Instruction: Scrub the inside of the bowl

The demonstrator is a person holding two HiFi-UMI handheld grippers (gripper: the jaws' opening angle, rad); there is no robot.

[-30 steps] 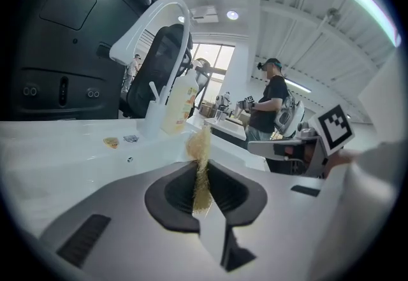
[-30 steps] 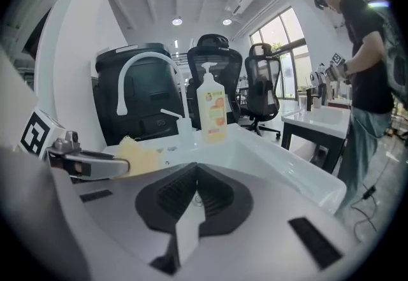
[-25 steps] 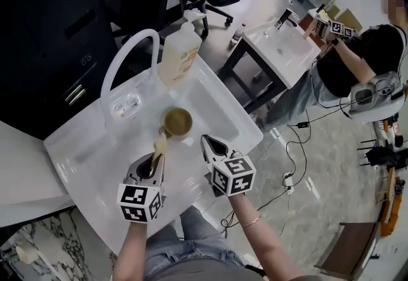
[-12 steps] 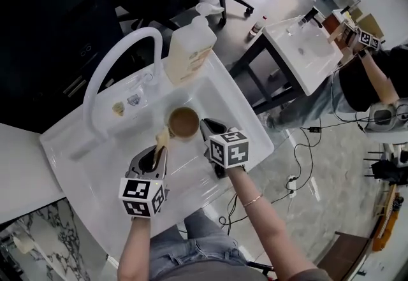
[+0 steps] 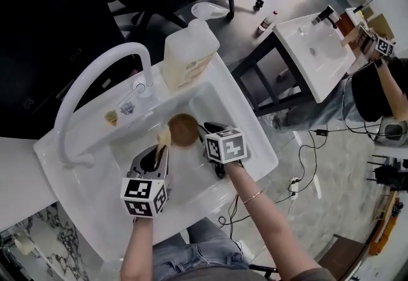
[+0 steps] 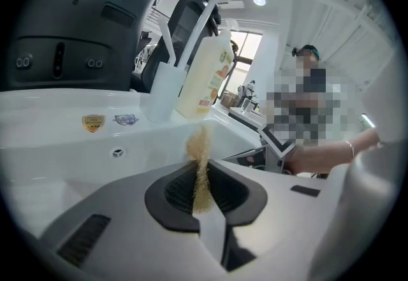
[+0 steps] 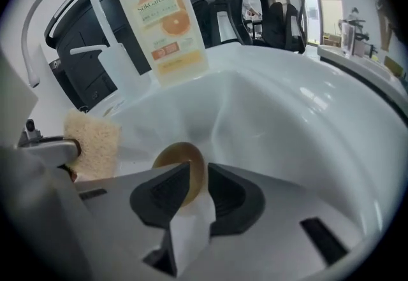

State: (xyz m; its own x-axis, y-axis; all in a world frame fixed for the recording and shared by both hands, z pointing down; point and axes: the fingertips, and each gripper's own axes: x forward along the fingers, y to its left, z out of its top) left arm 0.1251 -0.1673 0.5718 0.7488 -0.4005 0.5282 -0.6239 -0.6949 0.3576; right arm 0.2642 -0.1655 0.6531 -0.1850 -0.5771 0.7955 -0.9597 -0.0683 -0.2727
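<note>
A small brown bowl [image 5: 183,129] sits in the white sink [image 5: 250,141]. My right gripper [image 5: 209,130] is at the bowl's right side, its jaws closed to a narrow gap on the rim. In the right gripper view the bowl [image 7: 179,165] stands on edge between the jaws of the right gripper [image 7: 196,189]. My left gripper [image 5: 157,156] is shut on a thin tan sponge [image 5: 162,138], which stands just left of the bowl. The sponge [image 6: 200,165] sticks up edge-on from the jaws of the left gripper [image 6: 201,185]. Seen from the right gripper, the sponge [image 7: 93,142] hangs beside the bowl, apart from it.
A big soap bottle [image 5: 188,51] with an orange label stands on the sink's back rim. A white curved faucet [image 5: 94,79] arches over the left side. A person's arm [image 6: 325,153] shows to the right. A second sink table [image 5: 312,57] and office chairs lie beyond.
My right gripper has moved forward from the sink's front to the bowl's rim and closed on it. The left gripper with the sponge has stayed by the bowl's left side.
</note>
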